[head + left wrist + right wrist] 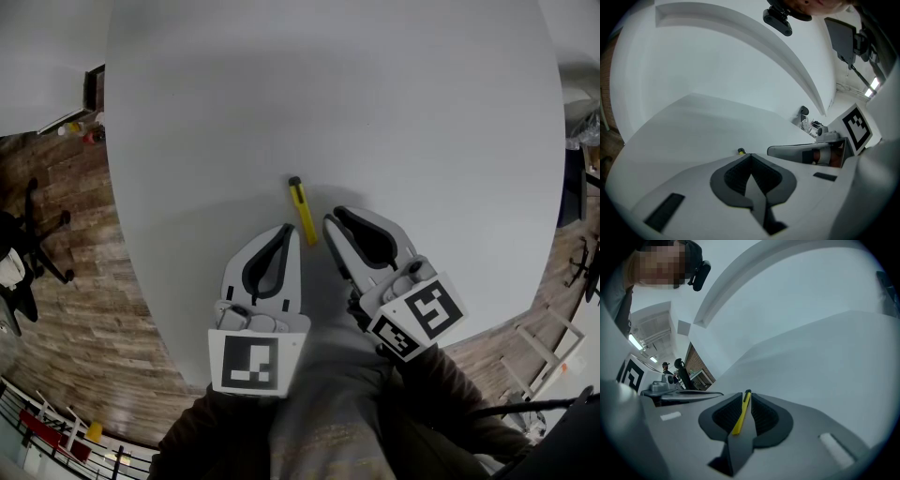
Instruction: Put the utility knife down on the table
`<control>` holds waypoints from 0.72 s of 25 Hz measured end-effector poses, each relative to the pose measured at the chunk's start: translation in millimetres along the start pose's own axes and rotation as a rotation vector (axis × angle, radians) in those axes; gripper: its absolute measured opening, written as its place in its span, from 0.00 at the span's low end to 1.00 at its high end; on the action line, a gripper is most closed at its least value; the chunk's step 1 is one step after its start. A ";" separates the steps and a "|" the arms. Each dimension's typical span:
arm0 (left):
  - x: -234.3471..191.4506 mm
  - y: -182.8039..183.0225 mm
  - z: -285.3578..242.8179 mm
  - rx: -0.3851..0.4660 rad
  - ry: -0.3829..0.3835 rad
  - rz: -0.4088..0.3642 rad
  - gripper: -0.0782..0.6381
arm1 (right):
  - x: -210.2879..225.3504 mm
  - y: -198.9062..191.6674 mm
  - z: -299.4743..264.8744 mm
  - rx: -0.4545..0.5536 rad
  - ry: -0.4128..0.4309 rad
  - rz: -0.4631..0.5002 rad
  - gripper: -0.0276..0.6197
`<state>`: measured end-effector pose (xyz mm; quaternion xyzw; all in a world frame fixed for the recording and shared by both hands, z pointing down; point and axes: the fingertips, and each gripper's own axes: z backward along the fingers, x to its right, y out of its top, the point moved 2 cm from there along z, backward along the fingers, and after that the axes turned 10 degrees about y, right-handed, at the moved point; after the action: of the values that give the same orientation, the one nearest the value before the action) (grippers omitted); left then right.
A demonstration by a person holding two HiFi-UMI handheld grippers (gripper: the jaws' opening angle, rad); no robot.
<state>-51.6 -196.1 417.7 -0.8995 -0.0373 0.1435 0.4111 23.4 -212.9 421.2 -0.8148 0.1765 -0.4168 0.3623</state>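
Note:
A yellow utility knife [302, 211] with a black tip lies flat on the white table [356, 94], pointing away from me. Its near end sits between the two gripper tips, apart from both. My left gripper [287, 228] is just left of it, jaws shut with nothing between them. In the left gripper view [751, 155] only the knife's tip [740, 151] peeks past the jaws. My right gripper [329, 219] is just right of the knife. In the right gripper view [748, 393] its jaws stand a narrow slit apart, and the knife [740, 416] shows through that slit.
The table's rounded near edge [178, 356] runs just behind both grippers, with wooden floor [66, 309] beyond it. An office chair [28, 234] stands at the left and a white rack [544, 352] at the lower right.

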 end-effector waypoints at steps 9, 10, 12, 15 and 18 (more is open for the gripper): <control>1.2 1.5 2.5 0.011 0.005 -0.012 0.11 | 3.0 -4.1 1.2 -0.013 -0.002 -0.001 0.09; 1.6 2.5 3.9 0.013 0.007 -0.011 0.11 | 2.8 -4.6 2.1 -0.015 -0.002 -0.004 0.09; 1.7 6.7 7.3 0.021 0.007 -0.015 0.11 | -0.2 -2.8 2.7 -0.017 0.003 -0.006 0.07; 2.7 12.3 11.4 0.038 0.008 -0.020 0.11 | -7.1 3.0 2.5 -0.010 0.018 0.009 0.05; 6.8 18.1 17.5 0.064 0.010 -0.031 0.11 | -15.9 10.3 6.0 0.008 0.035 0.029 0.05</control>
<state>-51.0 -194.0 391.7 -0.8860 -0.0444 0.1337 0.4418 19.0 -207.8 402.5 -0.8032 0.1928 -0.4265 0.3685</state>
